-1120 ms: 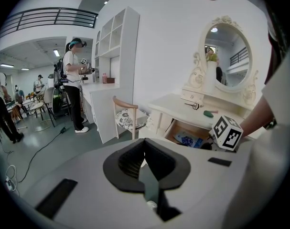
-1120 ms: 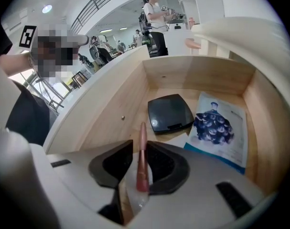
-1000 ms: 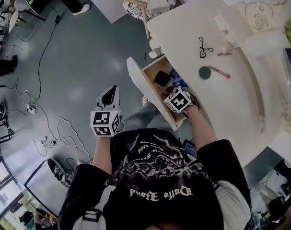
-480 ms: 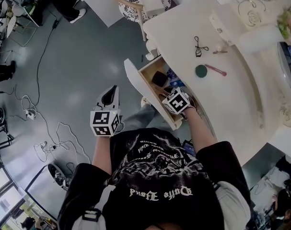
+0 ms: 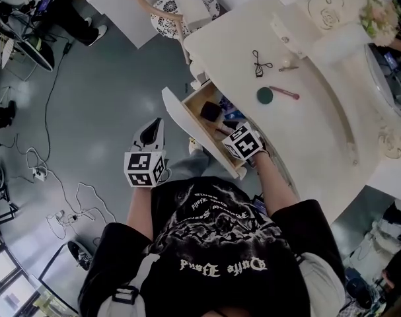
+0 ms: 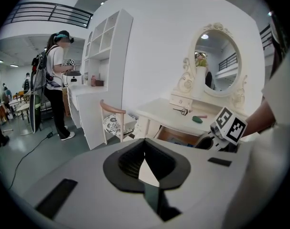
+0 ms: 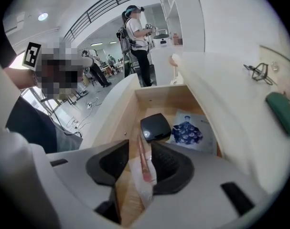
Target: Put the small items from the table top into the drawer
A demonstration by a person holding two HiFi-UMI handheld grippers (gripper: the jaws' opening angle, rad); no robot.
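The wooden drawer (image 5: 177,114) stands pulled out of the white dressing table (image 5: 319,124). In it lie a black compact (image 7: 155,127), a blue-printed card (image 7: 187,132) and a pink stick (image 7: 144,162) on a white packet. My right gripper (image 7: 141,151) hangs over the drawer's near end (image 5: 230,132). Its jaws have just been opening and stand open, with the stick lying below, free of the pads. On the table top are a green round item (image 5: 265,96), a pink stick (image 5: 284,92) and a black wire clip (image 5: 259,62). My left gripper (image 6: 145,149) is shut and empty, out over the floor (image 5: 151,131).
A chair with a patterned seat (image 5: 177,4) stands just beyond the table's far end. An oval mirror (image 6: 215,65) rises at the table's back. Cables (image 5: 38,164) trail over the grey floor at left. A person (image 6: 56,80) stands by white shelves further off.
The right gripper has lifted a little above the drawer's near end. The whole scene has drifted up and left in the head view. The left gripper has barely shifted.
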